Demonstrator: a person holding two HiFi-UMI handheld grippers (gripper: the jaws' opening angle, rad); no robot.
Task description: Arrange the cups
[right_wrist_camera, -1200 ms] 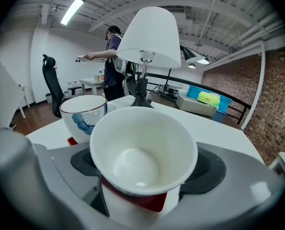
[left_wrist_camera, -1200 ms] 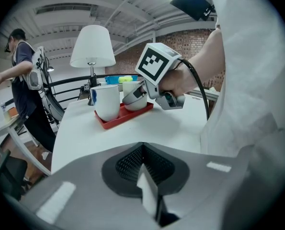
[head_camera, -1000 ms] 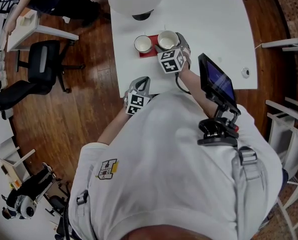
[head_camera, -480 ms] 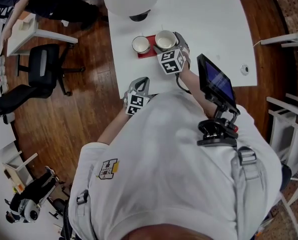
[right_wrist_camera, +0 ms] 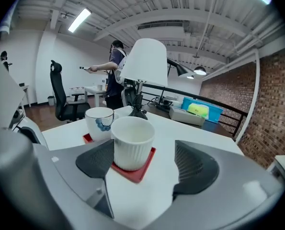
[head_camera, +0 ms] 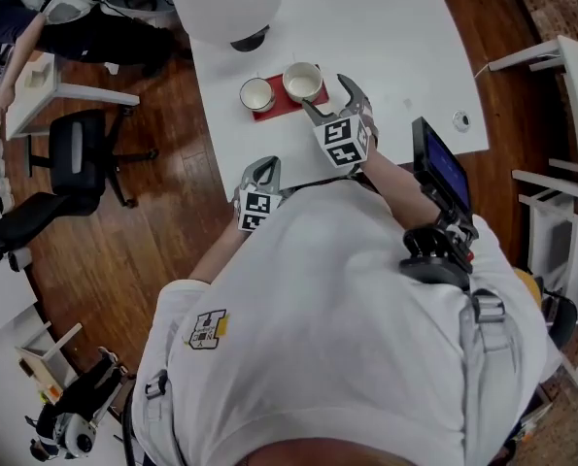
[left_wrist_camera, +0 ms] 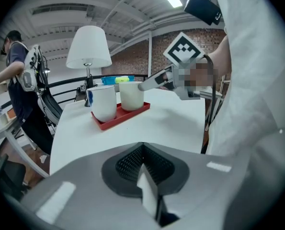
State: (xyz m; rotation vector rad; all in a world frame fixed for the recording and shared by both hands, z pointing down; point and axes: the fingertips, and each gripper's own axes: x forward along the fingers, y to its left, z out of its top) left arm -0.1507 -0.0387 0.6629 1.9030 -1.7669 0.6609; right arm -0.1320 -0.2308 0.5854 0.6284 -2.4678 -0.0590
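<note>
Two cups stand on a red tray (head_camera: 275, 108) near the table's far left. One is a white ribbed cup (head_camera: 301, 81) (right_wrist_camera: 132, 142); left of it stands a white cup with a blue pattern (head_camera: 256, 94) (right_wrist_camera: 99, 122). My right gripper (head_camera: 334, 101) (right_wrist_camera: 144, 176) is open just short of the ribbed cup. Its jaws have just been closing a little, with nothing between them. My left gripper (head_camera: 265, 171) (left_wrist_camera: 142, 145) hangs shut and empty at the table's near edge. From there both cups (left_wrist_camera: 131, 96) show on the tray (left_wrist_camera: 128, 115).
A lamp with a white shade (head_camera: 222, 3) (right_wrist_camera: 144, 63) stands behind the tray on the white table (head_camera: 405, 56). A small round object (head_camera: 460, 120) lies near the table's right edge. An office chair (head_camera: 75, 153) stands on the wooden floor at left. A person (right_wrist_camera: 114, 66) stands far behind.
My right gripper has drawn back from the ribbed cup toward me and risen, its jaws a little narrower. The left gripper has stayed where it was.
</note>
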